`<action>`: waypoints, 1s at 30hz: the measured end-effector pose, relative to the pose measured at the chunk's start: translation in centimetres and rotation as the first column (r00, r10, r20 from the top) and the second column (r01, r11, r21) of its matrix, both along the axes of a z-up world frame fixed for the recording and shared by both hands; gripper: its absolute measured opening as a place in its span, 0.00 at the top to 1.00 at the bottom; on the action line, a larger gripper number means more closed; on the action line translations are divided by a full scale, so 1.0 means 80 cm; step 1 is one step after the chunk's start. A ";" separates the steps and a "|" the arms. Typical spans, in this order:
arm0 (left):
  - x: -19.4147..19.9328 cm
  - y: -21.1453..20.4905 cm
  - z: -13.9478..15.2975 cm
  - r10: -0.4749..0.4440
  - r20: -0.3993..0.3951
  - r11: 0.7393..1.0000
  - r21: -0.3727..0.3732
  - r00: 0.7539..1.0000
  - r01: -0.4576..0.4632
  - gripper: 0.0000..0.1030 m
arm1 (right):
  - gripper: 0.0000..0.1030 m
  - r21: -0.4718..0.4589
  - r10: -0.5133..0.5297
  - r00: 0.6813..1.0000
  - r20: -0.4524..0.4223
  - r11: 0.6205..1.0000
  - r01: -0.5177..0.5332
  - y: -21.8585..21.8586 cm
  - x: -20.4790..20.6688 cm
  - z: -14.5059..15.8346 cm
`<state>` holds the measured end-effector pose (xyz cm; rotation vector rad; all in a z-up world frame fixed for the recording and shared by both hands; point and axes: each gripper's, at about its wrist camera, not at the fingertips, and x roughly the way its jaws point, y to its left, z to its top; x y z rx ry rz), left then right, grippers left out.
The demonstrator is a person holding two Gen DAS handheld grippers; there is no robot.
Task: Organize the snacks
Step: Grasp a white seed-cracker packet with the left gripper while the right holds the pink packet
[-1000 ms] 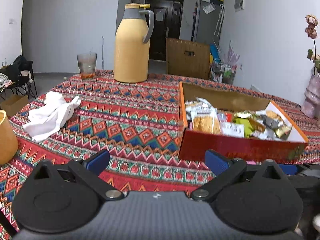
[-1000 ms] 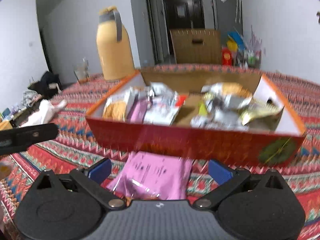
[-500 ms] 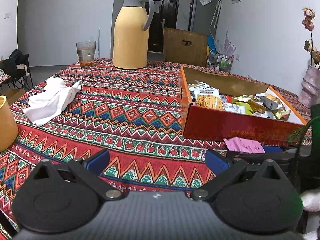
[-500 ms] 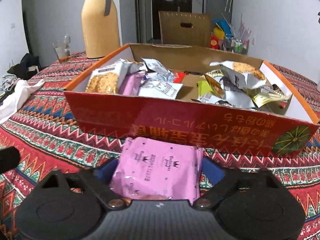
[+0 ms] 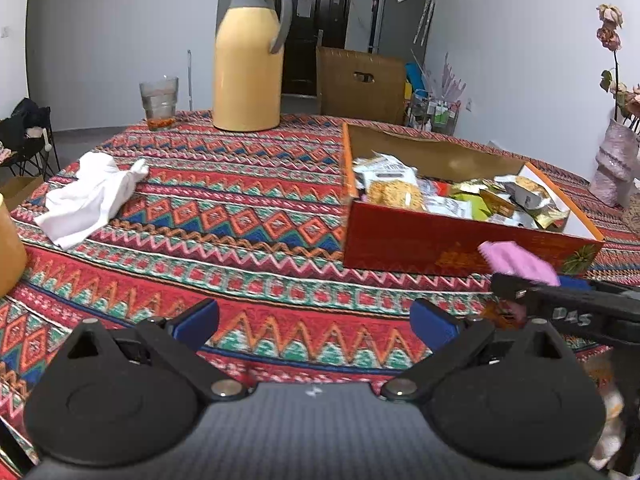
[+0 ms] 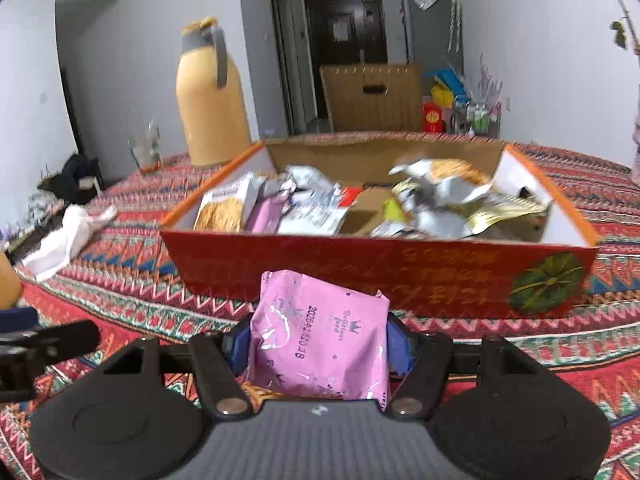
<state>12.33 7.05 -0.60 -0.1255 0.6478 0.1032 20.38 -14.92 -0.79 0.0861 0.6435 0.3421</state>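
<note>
My right gripper (image 6: 318, 340) has just been closing and now pinches the pink snack packet (image 6: 320, 340), lifted just before the red box (image 6: 380, 268) of snacks. My left gripper (image 5: 314, 320) hangs open over the patterned tablecloth (image 5: 240, 216).

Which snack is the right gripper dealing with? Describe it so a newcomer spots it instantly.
Find the long red cardboard box full of snacks on the patterned tablecloth. Just in front of its near wall, the right gripper has been closing its jaws and now holds a pink snack packet. Unlike the silver, gold and green wrappers inside, it is plain pink, outside the box.
</note>
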 end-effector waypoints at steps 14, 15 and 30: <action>0.037 -0.125 -0.020 -0.033 -0.153 0.999 -0.026 0.988 0.030 0.00 | 0.37 0.045 -0.178 0.981 0.081 0.984 0.175 -0.138 -0.038 -0.004; 0.039 -0.135 -0.022 -0.027 -0.160 1.000 -0.019 0.987 0.024 0.00 | 0.37 0.051 -0.193 0.978 0.083 0.981 0.189 -0.148 -0.039 -0.005; 0.049 -0.206 -0.041 0.020 -0.195 0.998 0.070 0.981 -0.007 0.46 | 0.37 0.132 -0.181 0.977 0.113 0.977 0.166 -0.204 -0.069 -0.017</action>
